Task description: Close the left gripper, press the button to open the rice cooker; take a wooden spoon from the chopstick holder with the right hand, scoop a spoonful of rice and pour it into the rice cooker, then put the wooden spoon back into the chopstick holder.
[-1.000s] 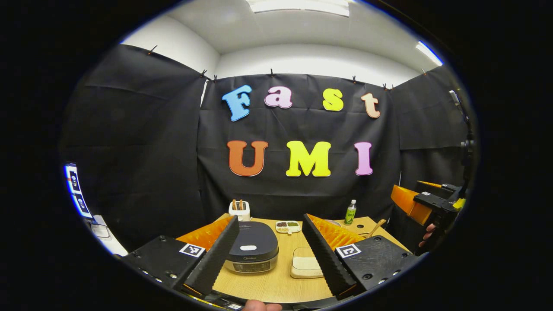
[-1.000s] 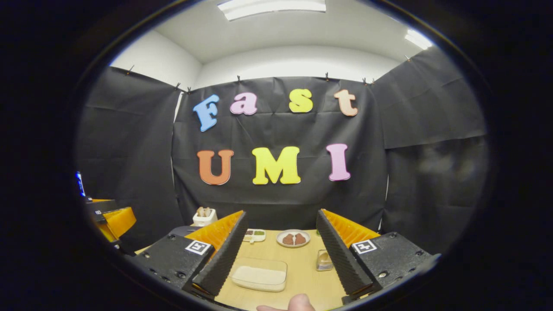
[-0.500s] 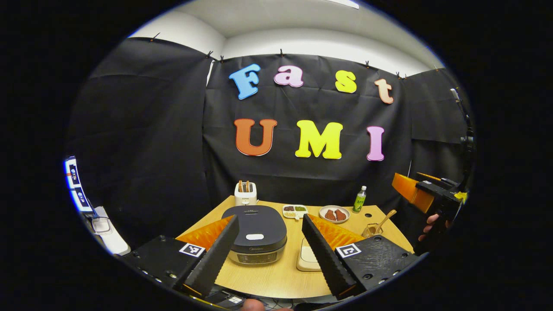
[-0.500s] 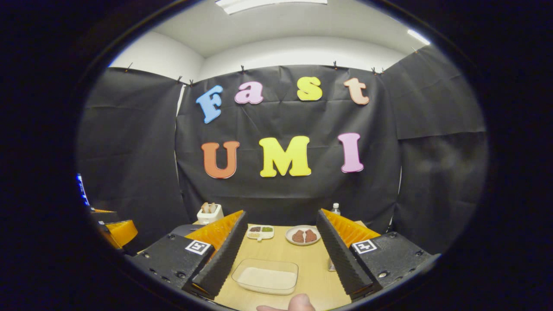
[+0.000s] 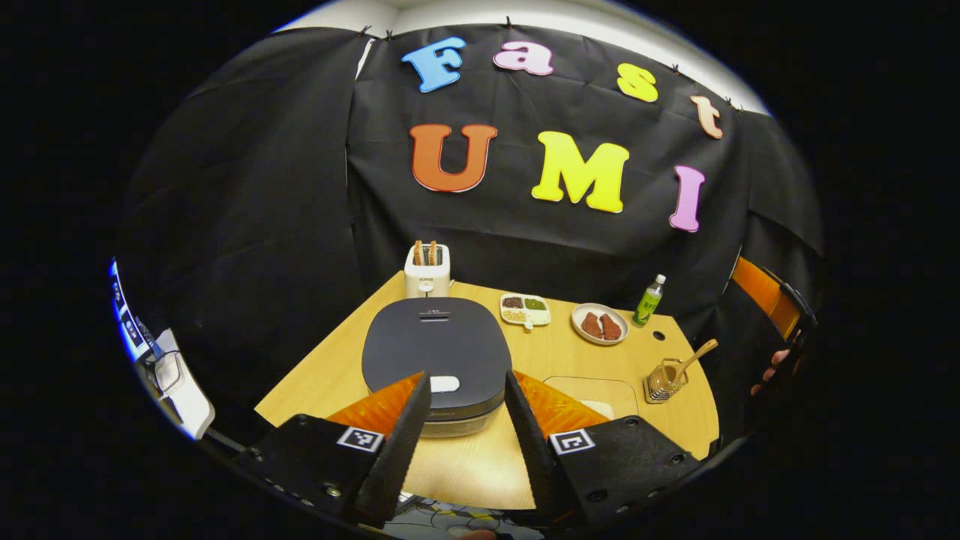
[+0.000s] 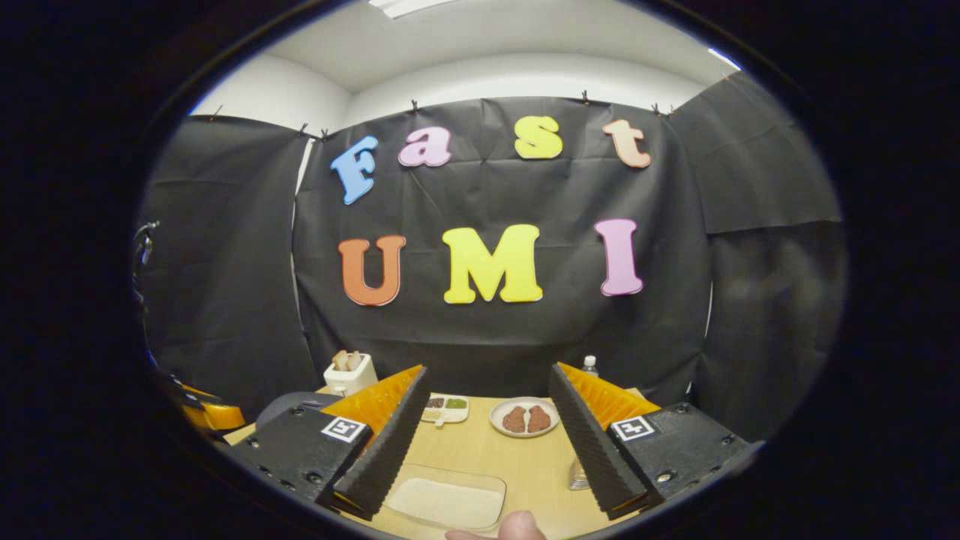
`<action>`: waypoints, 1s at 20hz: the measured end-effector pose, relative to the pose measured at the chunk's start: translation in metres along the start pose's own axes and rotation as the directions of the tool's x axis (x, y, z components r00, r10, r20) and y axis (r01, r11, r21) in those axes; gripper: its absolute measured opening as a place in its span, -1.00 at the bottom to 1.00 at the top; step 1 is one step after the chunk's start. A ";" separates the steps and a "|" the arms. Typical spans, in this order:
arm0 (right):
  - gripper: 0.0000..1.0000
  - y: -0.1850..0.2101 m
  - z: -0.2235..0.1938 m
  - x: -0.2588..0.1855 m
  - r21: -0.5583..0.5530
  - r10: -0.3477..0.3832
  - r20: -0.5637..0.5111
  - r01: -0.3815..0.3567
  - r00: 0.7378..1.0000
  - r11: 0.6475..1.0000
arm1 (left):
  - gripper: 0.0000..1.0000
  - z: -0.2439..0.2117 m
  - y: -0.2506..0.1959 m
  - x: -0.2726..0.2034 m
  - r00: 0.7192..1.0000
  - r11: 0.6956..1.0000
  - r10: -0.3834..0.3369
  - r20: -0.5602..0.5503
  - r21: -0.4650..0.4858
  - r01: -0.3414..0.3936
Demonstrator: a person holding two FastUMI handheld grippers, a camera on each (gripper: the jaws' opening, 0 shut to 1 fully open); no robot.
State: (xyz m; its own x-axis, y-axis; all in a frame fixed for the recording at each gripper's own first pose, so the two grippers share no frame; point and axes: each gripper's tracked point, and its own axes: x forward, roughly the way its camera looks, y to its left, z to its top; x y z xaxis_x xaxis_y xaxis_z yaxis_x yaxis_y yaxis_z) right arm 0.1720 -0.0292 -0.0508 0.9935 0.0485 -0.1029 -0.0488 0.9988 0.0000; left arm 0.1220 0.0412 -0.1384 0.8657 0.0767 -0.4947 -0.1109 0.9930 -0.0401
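While tipped down toward the table: left gripper [image 5: 459, 420] poised above the near edge of the dark grey, rounded-square rice cooker [image 5: 437, 351].

Change: view pitched lower than half a second earlier, and gap between the fingers narrowed; cooker brought much closer beneath.

Left claw: narrowed but not yet closed, nothing held; ridged inner faces framing the white oval button [image 5: 444, 384] on the lid.

Meaning for the task: judged as the closing-and-lining-up phase before the press; lid down, button untouched.

Right claw: right gripper [image 6: 487, 442] spread wide and empty, held over the near side of the table, hardly shifted from a moment ago.

Spoon: pale wooden spoon [image 5: 695, 355] leaned in the small slatted chopstick holder [image 5: 661, 382], right of the cooker near the table's right edge, not yet taken.

Rice: clear shallow rectangular tray of white rice [image 6: 448, 502], glossy plastic walls, grainy matte fill, just below the right gripper's fingers.

Surface: light wood-grain table [image 5: 330, 375], smooth.

Far side: white toaster [image 5: 427, 271] with two slices; small divided dish [image 5: 525, 309]; round plate [image 5: 598, 323] with two brown pieces; green-labelled bottle [image 5: 649, 300].

Lid texture: matte, softly domed, narrow vent slot toward the far edge.
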 end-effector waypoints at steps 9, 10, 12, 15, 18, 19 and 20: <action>1.00 -0.034 -0.050 0.056 0.068 -0.005 -0.114 0.012 0.993 0.998 | -0.99 -0.047 0.013 0.048 0.949 0.998 0.056 -0.310 0.030 -0.049; 1.00 -0.040 -0.053 0.060 0.073 -0.009 -0.123 0.018 0.992 0.997 | -1.00 -0.055 0.012 0.062 0.943 0.999 0.043 -0.329 0.012 -0.042; 1.00 -0.052 -0.060 0.063 0.080 -0.019 -0.137 0.030 0.990 0.996 | -1.00 -0.056 0.014 0.073 0.936 0.999 0.037 -0.349 0.006 -0.038; 1.00 -0.065 -0.064 0.067 0.088 -0.035 -0.146 0.048 0.989 0.995 | -1.00 -0.051 0.023 0.088 0.933 0.999 0.045 -0.358 -0.006 -0.051; 1.00 -0.078 -0.070 0.065 0.094 -0.048 -0.164 0.064 0.985 0.994 | -1.00 -0.053 0.026 0.105 0.924 0.999 0.040 -0.379 0.004 -0.042; 1.00 -0.082 -0.072 0.063 0.091 -0.054 -0.168 0.070 0.984 0.993 | -1.00 -0.055 0.029 0.110 0.921 0.999 0.041 -0.387 0.006 -0.042; 1.00 -0.088 -0.073 0.063 0.088 -0.064 -0.171 0.080 0.983 0.993 | -1.00 -0.055 0.032 0.113 0.917 0.999 0.050 -0.397 0.005 -0.052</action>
State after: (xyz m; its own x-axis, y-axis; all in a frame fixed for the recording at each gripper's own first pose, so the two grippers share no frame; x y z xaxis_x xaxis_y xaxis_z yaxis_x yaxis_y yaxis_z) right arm 0.2311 -0.1148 -0.1296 0.9623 -0.0170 -0.2714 0.0399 0.9961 0.0790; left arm 0.1890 0.0766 -0.2431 0.5944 0.0842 -0.7997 -0.1537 0.9881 -0.0102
